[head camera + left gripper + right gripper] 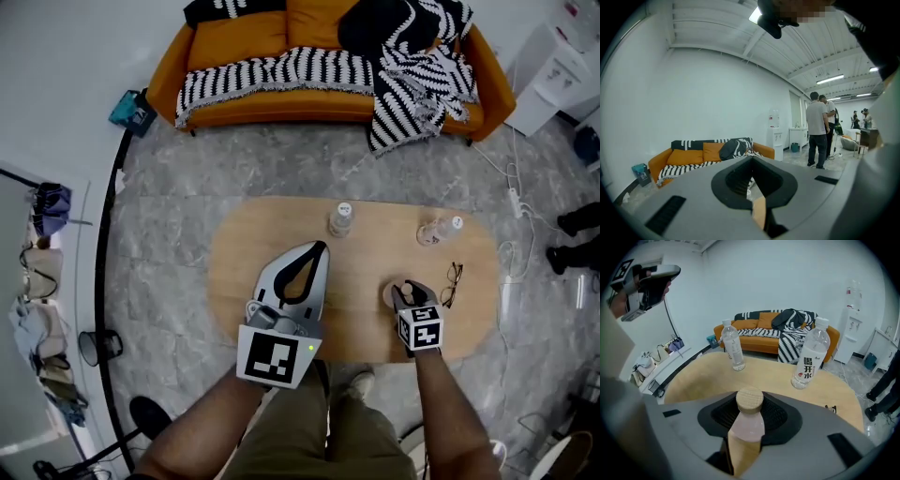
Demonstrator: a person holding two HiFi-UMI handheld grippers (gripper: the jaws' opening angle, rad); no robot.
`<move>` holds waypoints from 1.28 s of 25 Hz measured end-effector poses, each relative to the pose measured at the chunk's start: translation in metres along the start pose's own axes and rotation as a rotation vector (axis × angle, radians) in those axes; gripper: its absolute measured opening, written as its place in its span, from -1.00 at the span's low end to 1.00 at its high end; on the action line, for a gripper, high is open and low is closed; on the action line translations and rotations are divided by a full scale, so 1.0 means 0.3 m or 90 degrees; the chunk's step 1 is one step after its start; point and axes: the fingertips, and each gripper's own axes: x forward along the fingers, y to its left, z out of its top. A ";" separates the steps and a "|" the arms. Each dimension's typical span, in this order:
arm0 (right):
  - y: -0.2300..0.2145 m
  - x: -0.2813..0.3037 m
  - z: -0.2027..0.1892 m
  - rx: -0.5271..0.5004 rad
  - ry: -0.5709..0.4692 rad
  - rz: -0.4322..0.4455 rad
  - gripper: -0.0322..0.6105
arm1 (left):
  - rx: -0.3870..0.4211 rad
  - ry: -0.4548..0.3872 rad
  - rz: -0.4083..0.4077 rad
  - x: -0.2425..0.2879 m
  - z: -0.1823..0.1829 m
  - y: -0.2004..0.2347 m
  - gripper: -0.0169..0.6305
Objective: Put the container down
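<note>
The only readable writing was on the nearer water bottle (811,359), whose white label carried the red characters 喝开水. The second bottle (733,350) showed no print that could be read. Both bottles stood upright near the far edge of an oval wooden table (244,272), and a pair of glasses (450,284) lay towards its right end.

The table stood on a grey marbled floor (159,244). Behind it, an orange sofa (244,42) draped with black-and-white striped blankets (281,70) sat against a white wall. A water dispenser (774,131) stood to the right of the sofa, and several people (818,129) stood beyond it.

The right gripper (405,292) hung over the near edge of the table. Its jaws were clamped on a small pinkish container (749,423) topped with a round wooden lid (750,400). Whether the container touched the wood could not be told.

The left gripper (321,247) was held high above the table, its jaw tips pressed together with nothing between them.
</note>
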 end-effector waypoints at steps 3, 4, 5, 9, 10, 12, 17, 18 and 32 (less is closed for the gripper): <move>0.002 0.034 -0.038 -0.002 0.019 0.000 -0.44 | 0.003 0.005 0.000 0.000 -0.020 0.002 -0.91; 0.002 0.043 -0.049 -0.003 0.025 0.000 -0.44 | 0.003 0.007 0.000 0.002 -0.026 0.002 -0.91; -0.001 0.052 -0.059 -0.006 0.029 -0.001 -0.44 | 0.002 0.008 0.000 0.004 -0.031 0.003 -0.91; -0.014 0.082 -0.089 -0.006 0.033 -0.006 -0.44 | -0.005 0.007 0.005 0.019 -0.047 0.005 -0.91; -0.016 0.088 -0.096 -0.006 0.034 -0.007 -0.44 | -0.005 0.007 0.005 0.024 -0.051 0.004 -0.91; -0.018 0.100 -0.106 -0.007 0.037 -0.006 -0.44 | -0.001 0.008 0.003 0.035 -0.060 -0.004 -0.91; -0.020 0.125 -0.136 0.000 0.035 -0.002 -0.44 | 0.016 0.013 -0.010 0.066 -0.093 -0.044 -0.91; -0.019 0.131 -0.140 0.001 0.034 -0.001 -0.44 | 0.014 0.014 -0.011 0.071 -0.100 -0.049 -0.91; 0.024 0.130 -0.165 -0.029 0.044 0.020 -0.42 | 0.005 0.003 -0.005 0.056 -0.082 -0.060 -0.91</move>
